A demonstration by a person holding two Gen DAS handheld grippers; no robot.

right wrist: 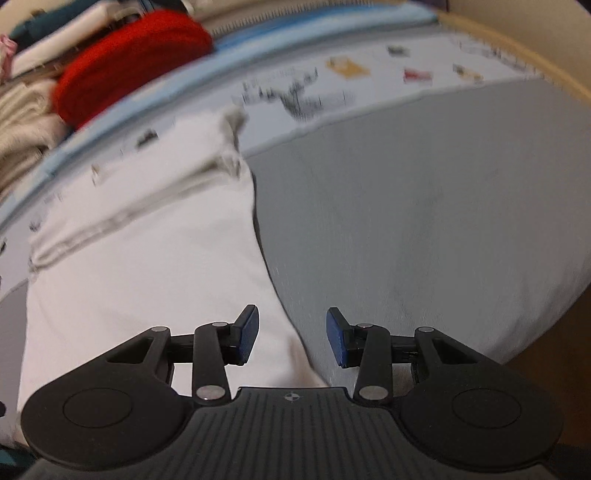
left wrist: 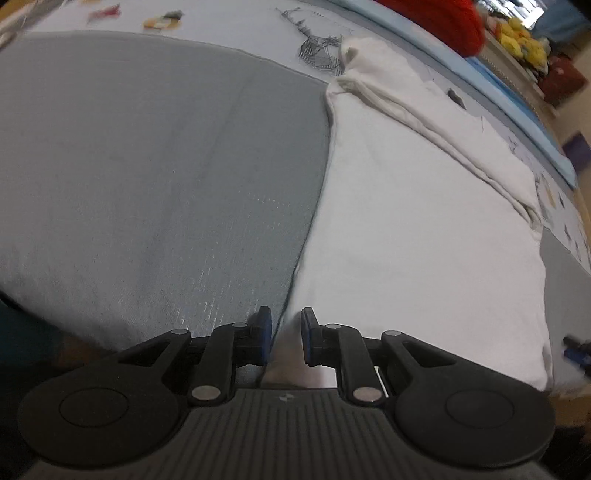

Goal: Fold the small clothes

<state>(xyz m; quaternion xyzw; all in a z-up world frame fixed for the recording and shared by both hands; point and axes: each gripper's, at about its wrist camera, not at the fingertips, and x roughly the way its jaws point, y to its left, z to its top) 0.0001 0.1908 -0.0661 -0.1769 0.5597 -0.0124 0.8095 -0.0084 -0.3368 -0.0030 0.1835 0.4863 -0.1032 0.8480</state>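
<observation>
both grippers (left (left wrist: 286, 334), right (right wrist: 291, 336)) gape empty above white garment (left wrist: 406, 240).

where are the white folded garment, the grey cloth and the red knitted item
white folded garment (left wrist: 424, 236), left wrist view, flat middle
grey cloth (left wrist: 147, 166), left wrist view, open centre
red knitted item (right wrist: 129, 62), right wrist view, top

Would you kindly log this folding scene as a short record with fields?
surface: grey mat on a printed pale sheet
garment: white garment lying flat, one side folded over, on the mat's edge
left gripper: jaws slightly apart, nothing between them, over the garment's edge
right gripper: jaws open, empty, over the garment's edge
background: red item beyond the sheet
</observation>
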